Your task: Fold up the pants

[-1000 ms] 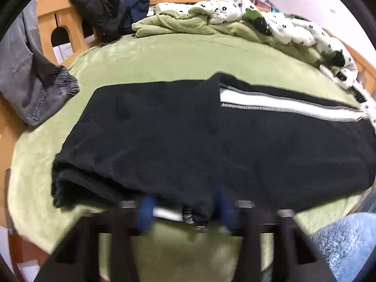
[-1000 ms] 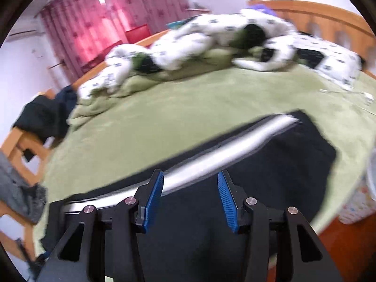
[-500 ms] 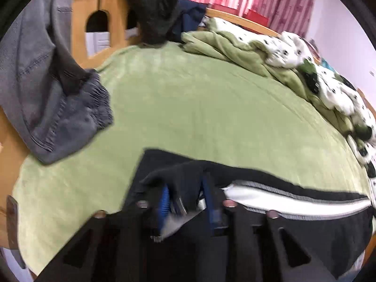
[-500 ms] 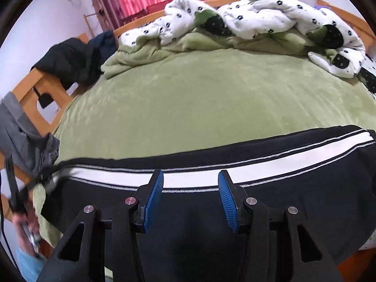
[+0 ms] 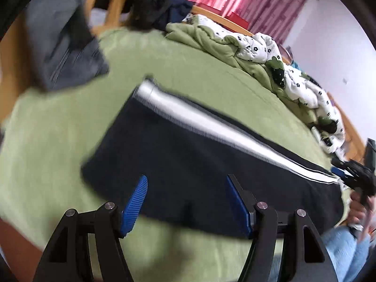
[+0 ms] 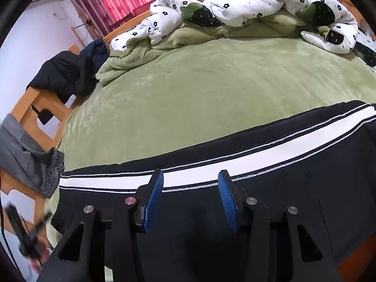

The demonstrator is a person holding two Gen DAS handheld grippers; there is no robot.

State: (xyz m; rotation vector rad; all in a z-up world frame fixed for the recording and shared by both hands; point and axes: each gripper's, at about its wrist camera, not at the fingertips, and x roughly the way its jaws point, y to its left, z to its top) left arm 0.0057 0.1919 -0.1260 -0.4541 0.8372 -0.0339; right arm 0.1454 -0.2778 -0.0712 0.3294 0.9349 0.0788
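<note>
Black pants (image 5: 188, 164) lie flat, stripe at twelve o'clock. Left gripper (image 5: 186, 202) has just been opening, empty; right gripper (image 6: 190, 199) parted, empty. I'd pinch both layers squarely.

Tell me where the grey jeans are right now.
The grey jeans hang over the wooden bed frame at the left edge of the right wrist view, just left of the black pants on the green blanket.

green bed (image 6: 211, 89), black striped pants (image 6: 282, 188), rumpled quilt (image 6: 246, 2), grey jeans (image 6: 28, 159)
</note>
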